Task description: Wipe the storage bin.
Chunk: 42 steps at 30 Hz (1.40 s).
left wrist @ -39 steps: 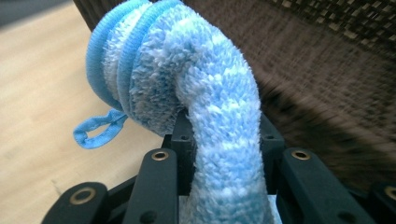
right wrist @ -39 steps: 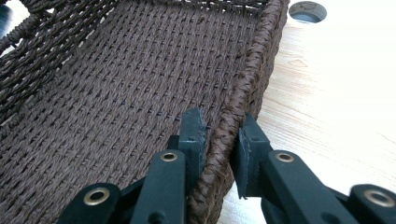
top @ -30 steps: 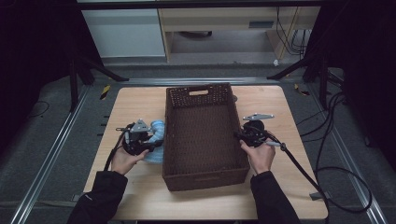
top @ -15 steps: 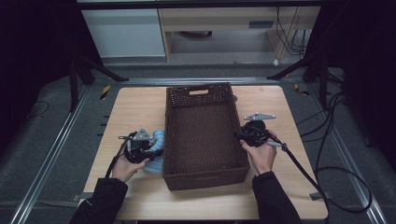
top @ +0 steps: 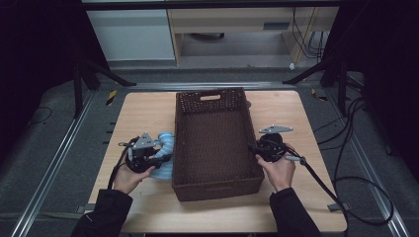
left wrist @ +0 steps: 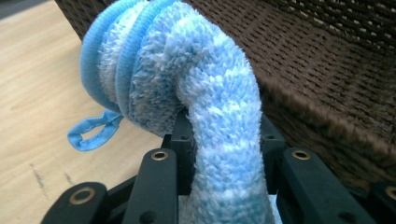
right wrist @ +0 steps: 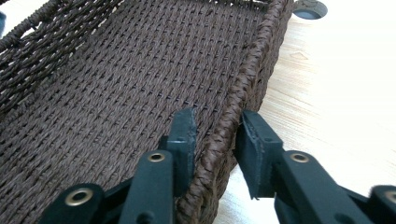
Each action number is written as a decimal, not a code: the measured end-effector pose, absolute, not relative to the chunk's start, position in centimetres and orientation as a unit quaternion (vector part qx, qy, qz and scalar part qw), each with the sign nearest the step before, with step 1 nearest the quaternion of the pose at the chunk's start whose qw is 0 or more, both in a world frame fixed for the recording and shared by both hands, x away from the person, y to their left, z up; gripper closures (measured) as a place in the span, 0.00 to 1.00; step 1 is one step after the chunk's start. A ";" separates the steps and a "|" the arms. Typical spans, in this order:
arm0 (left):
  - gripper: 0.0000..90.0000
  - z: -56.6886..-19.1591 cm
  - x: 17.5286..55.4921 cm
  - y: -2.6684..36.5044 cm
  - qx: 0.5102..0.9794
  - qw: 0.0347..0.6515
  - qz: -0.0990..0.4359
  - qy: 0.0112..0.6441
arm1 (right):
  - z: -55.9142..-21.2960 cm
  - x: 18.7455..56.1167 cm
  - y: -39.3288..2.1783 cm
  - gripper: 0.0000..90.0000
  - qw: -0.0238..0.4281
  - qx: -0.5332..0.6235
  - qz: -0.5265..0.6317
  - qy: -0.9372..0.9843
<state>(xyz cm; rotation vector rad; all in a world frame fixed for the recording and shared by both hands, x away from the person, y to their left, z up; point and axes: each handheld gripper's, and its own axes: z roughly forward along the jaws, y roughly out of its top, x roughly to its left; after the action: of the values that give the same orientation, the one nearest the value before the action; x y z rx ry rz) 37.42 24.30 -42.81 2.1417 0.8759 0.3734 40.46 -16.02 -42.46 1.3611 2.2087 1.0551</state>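
Left gripper view: left gripper [left wrist: 224,154] pinches the soft, light fluffy cloth [left wrist: 187,79] mid-fold (it droops); right gripper [right wrist: 215,140] straddles the stiff basket [right wrist: 243,88] rim, jaws just closing in.

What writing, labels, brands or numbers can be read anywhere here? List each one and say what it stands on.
None: no legible word, number or brand.
The fluffy blue cloth has a plain loop tag, no print.
The woven basket and the wooden table carry no markings.
The left gripper and right gripper bear no lettering.
A yellow-and-black striped marker beside the table holds no text.
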 end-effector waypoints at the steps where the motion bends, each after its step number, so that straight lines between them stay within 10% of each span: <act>1: 0.75 -43.1 37.3 24.3 0.843 0.386 0.143 0.346 | -42.5 40.5 -16.0 0.78 0.169 0.481 0.373 0.775; 16: 0.75 -47.2 37.2 23.5 0.866 0.341 0.095 0.353 | -42.7 41.6 -16.0 0.83 0.163 0.497 0.386 0.760; 29: 0.75 -42.0 36.4 24.8 0.837 0.405 0.149 0.336 | -42.6 42.2 -15.5 0.83 0.180 0.503 0.374 0.758; 42: 0.75 -47.0 35.5 23.6 0.874 0.339 0.092 0.336 | -42.6 42.3 -15.5 0.82 0.179 0.501 0.374 0.760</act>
<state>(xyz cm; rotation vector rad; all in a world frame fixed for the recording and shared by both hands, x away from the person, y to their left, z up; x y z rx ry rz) 35.48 23.57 -47.04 2.2752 0.8738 0.2399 42.27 -15.55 -42.56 1.4168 2.1477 1.0561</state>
